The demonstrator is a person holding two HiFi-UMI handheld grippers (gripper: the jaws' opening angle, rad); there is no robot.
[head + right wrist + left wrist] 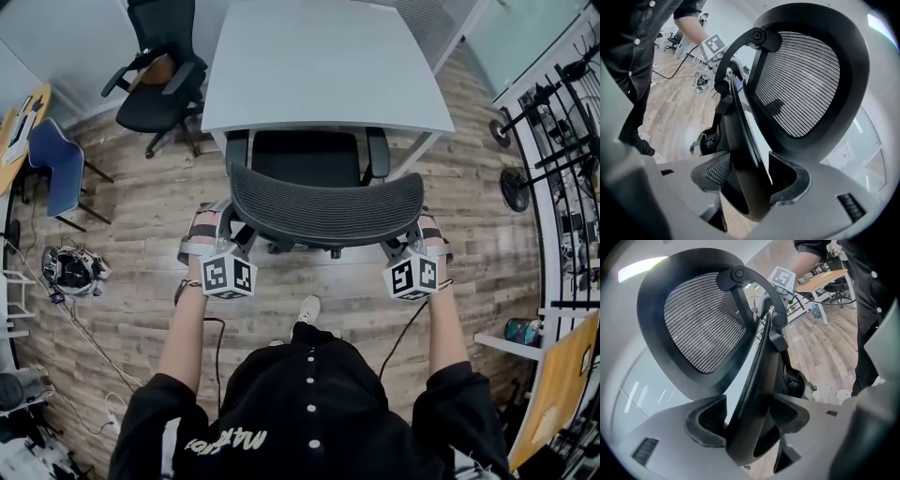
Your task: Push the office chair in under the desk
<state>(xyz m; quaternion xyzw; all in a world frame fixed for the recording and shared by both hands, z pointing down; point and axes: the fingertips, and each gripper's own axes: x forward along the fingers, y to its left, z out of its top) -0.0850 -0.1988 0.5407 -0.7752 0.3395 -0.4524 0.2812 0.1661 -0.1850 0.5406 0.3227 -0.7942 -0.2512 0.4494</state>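
Now: office chair backrest edges clamped in left claw, right claw.

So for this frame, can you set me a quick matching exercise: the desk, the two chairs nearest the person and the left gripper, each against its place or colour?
Things:
1. desk
2. office chair
3. blue chair
4. left gripper

Descriptions:
A. at the far left of the head view, away from the person
B. white, top centre of the head view
C. black with a mesh back, right in front of the desk
D. jaws closed on the left edge of the office chair's back

Pairs: 1-B, 2-C, 3-A, 4-D
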